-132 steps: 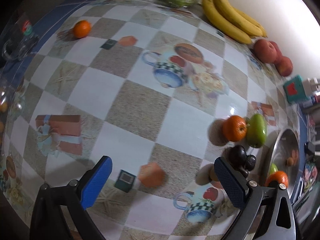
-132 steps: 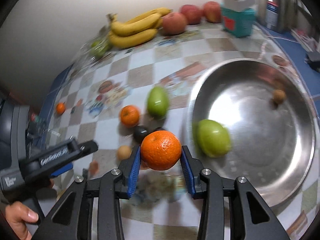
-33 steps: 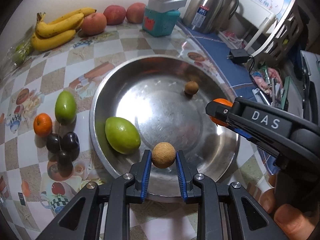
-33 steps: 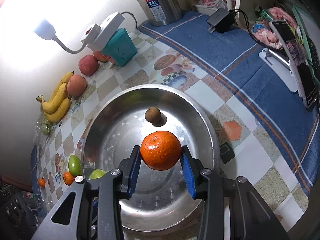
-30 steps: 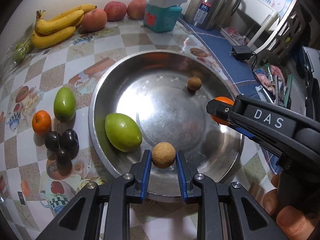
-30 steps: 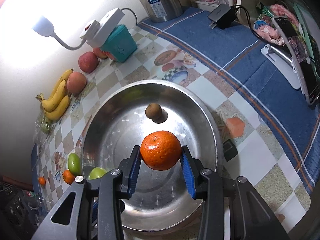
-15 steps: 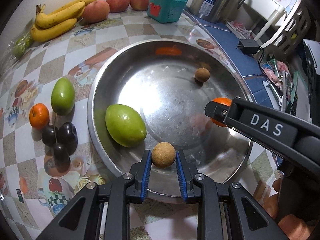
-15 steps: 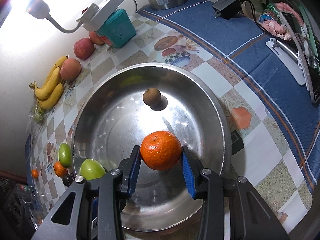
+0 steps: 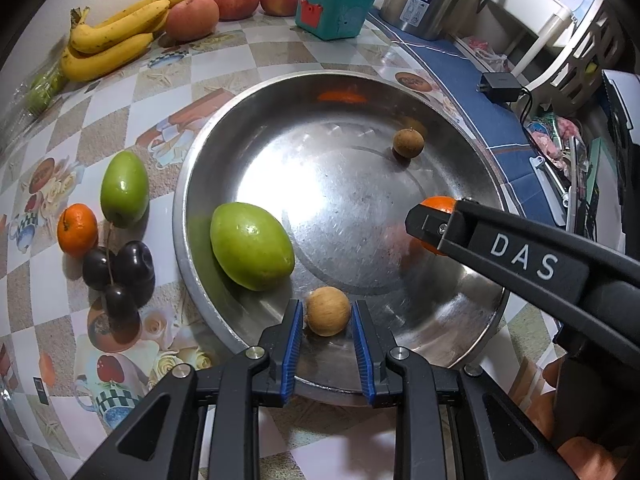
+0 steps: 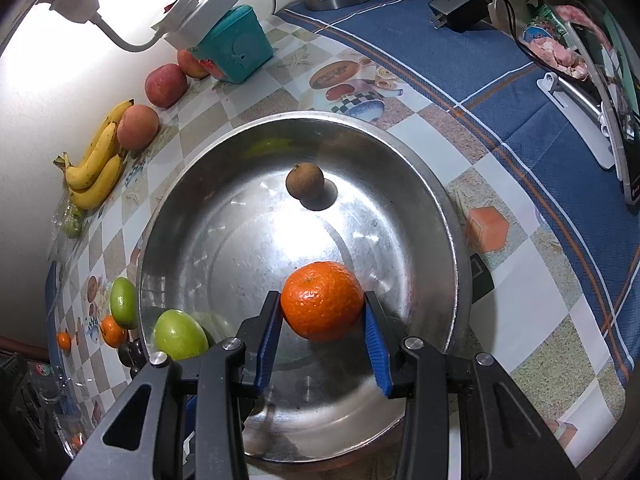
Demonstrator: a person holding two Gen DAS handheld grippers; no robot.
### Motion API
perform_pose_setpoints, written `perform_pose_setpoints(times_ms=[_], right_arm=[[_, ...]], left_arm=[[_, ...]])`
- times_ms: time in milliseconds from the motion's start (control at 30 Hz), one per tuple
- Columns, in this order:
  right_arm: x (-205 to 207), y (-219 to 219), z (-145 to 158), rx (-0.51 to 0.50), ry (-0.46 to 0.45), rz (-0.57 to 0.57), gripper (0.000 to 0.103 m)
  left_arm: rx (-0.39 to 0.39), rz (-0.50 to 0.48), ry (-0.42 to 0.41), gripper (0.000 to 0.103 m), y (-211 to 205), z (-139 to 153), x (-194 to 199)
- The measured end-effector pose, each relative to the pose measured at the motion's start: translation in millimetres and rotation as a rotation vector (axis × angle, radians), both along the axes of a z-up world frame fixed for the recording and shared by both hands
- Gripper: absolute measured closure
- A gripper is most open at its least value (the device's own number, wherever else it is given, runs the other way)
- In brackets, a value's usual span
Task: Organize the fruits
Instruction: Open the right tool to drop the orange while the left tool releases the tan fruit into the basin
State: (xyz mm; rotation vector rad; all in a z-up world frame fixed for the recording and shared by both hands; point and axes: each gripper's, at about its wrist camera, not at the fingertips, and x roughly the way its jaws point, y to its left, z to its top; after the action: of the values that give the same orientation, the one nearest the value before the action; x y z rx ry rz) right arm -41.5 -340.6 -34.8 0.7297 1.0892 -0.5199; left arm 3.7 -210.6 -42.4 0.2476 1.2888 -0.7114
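The left tongs [image 9: 327, 332] stand closed narrowly about a small round tan fruit [image 9: 328, 311], which sits low over the near inner wall of the wide round stainless-steel basin [image 9: 184, 216] on the counter [image 9: 224, 56]. Whether the fruit touches the metal is unclear. The right tongs [image 10: 322, 332] grip a bright orange mandarin [image 10: 322, 300] between their blue pads, held above the basin's floor, toward its right rim. Inside the basin, a large green oval mango [image 9: 252, 246] lies against the left wall, and a small brown round fruit [image 9: 408, 142] rests near the far wall. Just outside the basin's left rim lie a smaller green oval fruit [image 9: 124, 188], a small orange mandarin [image 9: 77, 230] and a cluster of dark purple plums [image 9: 128, 268]. Yellow bananas [image 9: 112, 52] lie well beyond the basin's far-left side.
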Motion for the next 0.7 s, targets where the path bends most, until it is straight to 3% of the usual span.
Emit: perform_pose_setpoints(times_ms=[133,267,700], right_arm=[[0.2,0.6,0.2,-0.002,0.001,0.002,0.061],[-0.3,1.2,1.3,-0.006,0.001,0.003,0.061],[-1.2,2.5,20.6,-0.035,-0.072,-0.001,0.053]], left_arm=[[-0.002,-0.002,0.001,0.073,-0.3,0.7,0.0],[-0.002,-0.003,-0.001,0.061,-0.9,2.4,-1.0],[-0.019,-0.011,-0.033,0.057,-0.3,14.9,-2.5]])
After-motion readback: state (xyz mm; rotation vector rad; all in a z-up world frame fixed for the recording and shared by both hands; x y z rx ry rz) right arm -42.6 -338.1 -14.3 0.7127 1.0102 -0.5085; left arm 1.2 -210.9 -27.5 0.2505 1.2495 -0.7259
